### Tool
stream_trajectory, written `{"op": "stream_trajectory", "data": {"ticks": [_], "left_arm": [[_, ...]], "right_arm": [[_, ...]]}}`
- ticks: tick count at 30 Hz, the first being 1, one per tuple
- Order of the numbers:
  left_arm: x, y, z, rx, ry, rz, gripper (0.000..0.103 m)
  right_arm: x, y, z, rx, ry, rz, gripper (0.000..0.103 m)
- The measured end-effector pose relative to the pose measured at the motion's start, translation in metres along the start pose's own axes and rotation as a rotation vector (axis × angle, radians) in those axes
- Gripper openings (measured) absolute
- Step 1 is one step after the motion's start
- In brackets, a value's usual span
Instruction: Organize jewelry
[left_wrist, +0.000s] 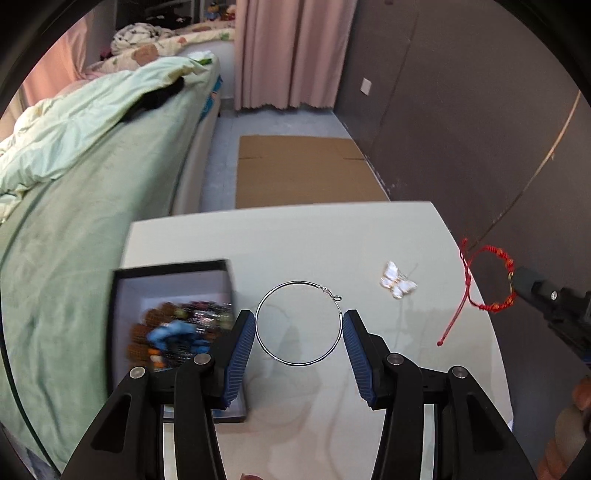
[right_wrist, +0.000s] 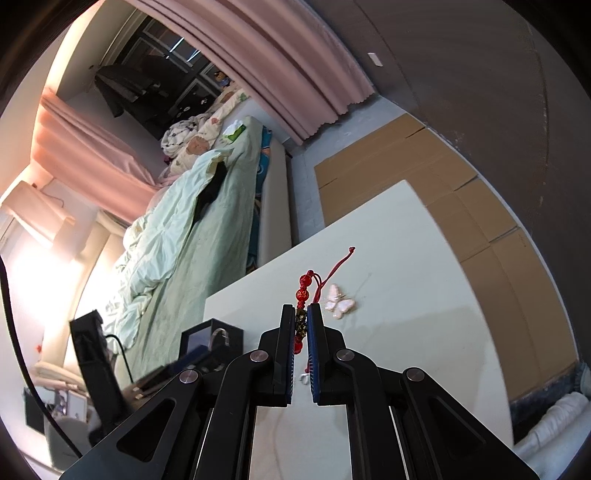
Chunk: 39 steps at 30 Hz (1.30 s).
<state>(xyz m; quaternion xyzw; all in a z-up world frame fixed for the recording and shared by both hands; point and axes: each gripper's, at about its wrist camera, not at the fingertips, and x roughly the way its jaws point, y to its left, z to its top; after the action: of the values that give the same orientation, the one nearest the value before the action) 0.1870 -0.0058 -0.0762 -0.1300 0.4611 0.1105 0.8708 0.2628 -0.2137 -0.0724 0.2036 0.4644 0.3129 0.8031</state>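
The left hand-held gripper (left_wrist: 298, 334) holds a thin silver hoop earring (left_wrist: 298, 324) spanned between its blue pads (left_wrist: 240, 354), jaws about half apart and touching the ring's two sides, lifted above the bench (left_wrist: 332, 236). The open jewelry box (left_wrist: 170, 317) lies just to its left, likely the drop target. The right hand-held gripper (right_wrist: 303, 332) is clamped on a red beaded bracelet (right_wrist: 303, 295); a white butterfly clip (right_wrist: 339, 304) lies just ahead-right of it.

Red bracelet (left_wrist: 493, 280), white butterfly (left_wrist: 397, 283), silver hoop (left_wrist: 298, 324), black box (left_wrist: 173, 325) on pale table (left_wrist: 332, 236); ribbed blue pads (left_wrist: 240, 354).
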Motion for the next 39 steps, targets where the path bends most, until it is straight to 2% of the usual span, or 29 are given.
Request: {"op": "stream_trajectory", "data": {"ticks": [7,13,14,15,17,23,35,37,38,39], "left_arm": [[-0.014,0.038,0.002,-0.039,-0.032,0.003,0.051],[-0.018,0.068,0.000,-0.075,-0.064,-0.043,0.052],[-0.017,0.072,0.000,-0.081,-0.064,-0.048,0.062],[-0.016,0.078,0.000,-0.094,-0.067,-0.058,0.083],[-0.019,0.090,0.000,-0.128,-0.082,-0.087,0.103],[-0.048,0.123,0.004,-0.169,-0.146,-0.087,0.103],[-0.067,0.184,-0.002,-0.263,-0.183,-0.074,0.103],[-0.067,0.188,-0.003,-0.273,-0.185,-0.073,0.103],[-0.068,0.188,-0.004,-0.274,-0.186,-0.074,0.103],[-0.068,0.188,-0.004,-0.272,-0.187,-0.077,0.103]], "right_arm": [[0.012,0.024,-0.006,-0.045,0.011,0.044,0.008],[0.026,0.051,-0.014,-0.088,0.023,0.095,0.008],[0.029,0.056,-0.016,-0.098,0.025,0.106,0.008],[0.032,0.062,-0.018,-0.108,0.027,0.117,0.008],[0.038,0.073,-0.022,-0.124,0.028,0.141,0.008],[0.058,0.105,-0.037,-0.158,0.031,0.233,0.008],[0.101,0.154,-0.062,-0.205,0.070,0.353,0.009],[0.113,0.160,-0.067,-0.215,0.123,0.337,0.045],[0.117,0.160,-0.069,-0.209,0.144,0.317,0.074],[0.118,0.158,-0.070,-0.202,0.130,0.298,0.076]]}}
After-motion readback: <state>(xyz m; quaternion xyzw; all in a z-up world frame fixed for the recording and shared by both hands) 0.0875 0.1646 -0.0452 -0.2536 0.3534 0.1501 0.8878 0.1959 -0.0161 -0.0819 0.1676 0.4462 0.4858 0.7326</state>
